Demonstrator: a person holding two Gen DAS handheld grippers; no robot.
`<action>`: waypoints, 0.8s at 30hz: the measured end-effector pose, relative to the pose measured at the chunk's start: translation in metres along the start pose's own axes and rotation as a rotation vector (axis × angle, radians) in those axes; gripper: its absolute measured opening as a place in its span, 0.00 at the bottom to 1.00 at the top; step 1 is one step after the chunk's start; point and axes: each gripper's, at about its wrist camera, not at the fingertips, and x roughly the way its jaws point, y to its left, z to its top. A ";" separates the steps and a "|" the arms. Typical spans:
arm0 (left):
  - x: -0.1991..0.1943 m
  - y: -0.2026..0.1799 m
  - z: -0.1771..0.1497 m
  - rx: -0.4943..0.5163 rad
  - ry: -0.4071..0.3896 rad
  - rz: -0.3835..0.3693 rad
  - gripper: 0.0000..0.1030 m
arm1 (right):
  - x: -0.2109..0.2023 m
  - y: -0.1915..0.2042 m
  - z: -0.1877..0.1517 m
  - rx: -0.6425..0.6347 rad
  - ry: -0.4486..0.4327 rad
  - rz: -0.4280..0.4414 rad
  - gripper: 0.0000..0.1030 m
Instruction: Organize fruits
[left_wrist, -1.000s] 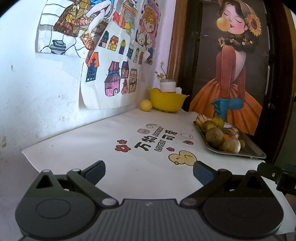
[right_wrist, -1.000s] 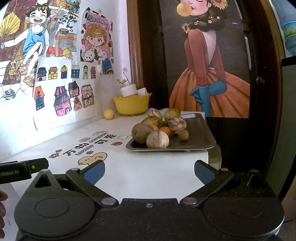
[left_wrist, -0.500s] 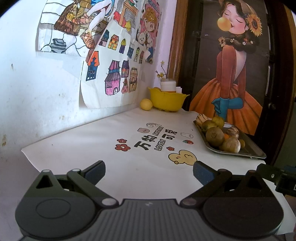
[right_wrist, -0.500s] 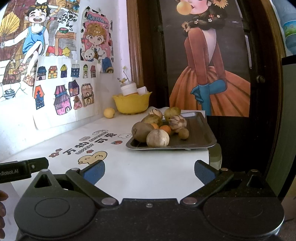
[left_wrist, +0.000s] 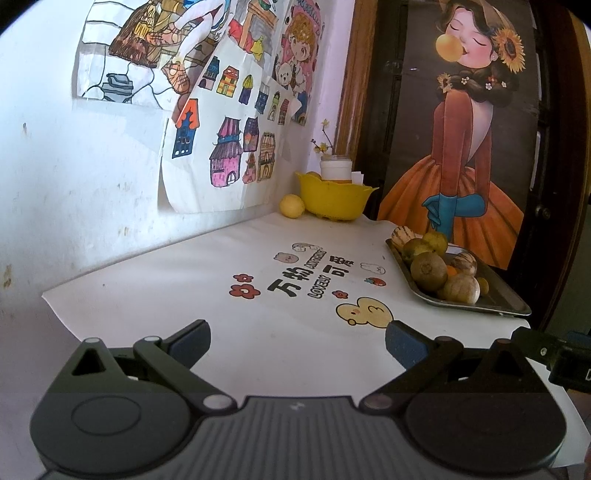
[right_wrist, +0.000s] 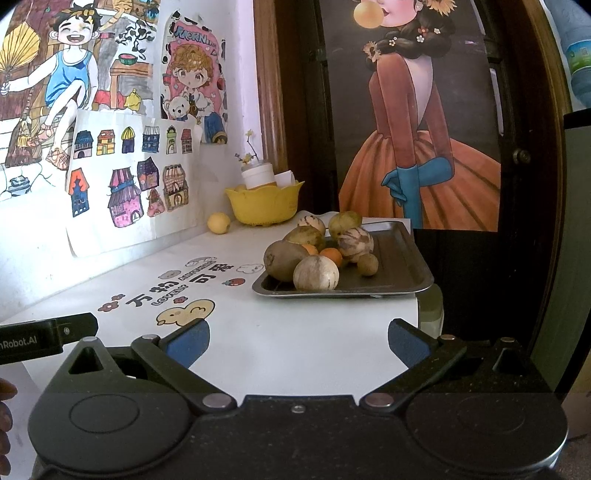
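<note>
A metal tray (right_wrist: 402, 266) (left_wrist: 495, 291) at the table's right edge carries several fruits: a brown kiwi (right_wrist: 284, 260) (left_wrist: 428, 270), a pale striped melon (right_wrist: 316, 273) (left_wrist: 460, 290), small oranges (right_wrist: 330, 256) and green-yellow ones. A yellow bowl (left_wrist: 334, 199) (right_wrist: 264, 203) stands at the back by the wall, with a lemon (left_wrist: 291, 206) (right_wrist: 218, 223) beside it on the table. My left gripper (left_wrist: 297, 341) is open over the near side of the white mat. My right gripper (right_wrist: 297, 341) is open, in front of the tray and short of it. Both hold nothing.
A white mat with printed cartoons (left_wrist: 295, 284) covers the table. Drawings hang on the left wall (left_wrist: 221, 110). A dark door with a painted figure (left_wrist: 461, 147) rises behind the tray. A white jar (right_wrist: 258, 175) sits in the bowl. The tray overhangs near the table's right edge.
Both views have shifted only slightly; the tray sits a little lower and nearer in the right wrist view. Both grippers stay open and empty.
</note>
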 end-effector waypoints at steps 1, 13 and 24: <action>0.000 0.000 0.000 0.000 0.000 0.000 1.00 | 0.000 0.000 0.000 0.000 0.000 -0.001 0.99; 0.000 -0.003 -0.004 -0.009 0.009 -0.001 1.00 | 0.001 0.001 -0.003 -0.001 0.005 0.001 0.99; -0.005 -0.017 -0.003 0.067 0.000 0.027 1.00 | 0.002 0.003 -0.008 -0.004 0.011 0.002 0.99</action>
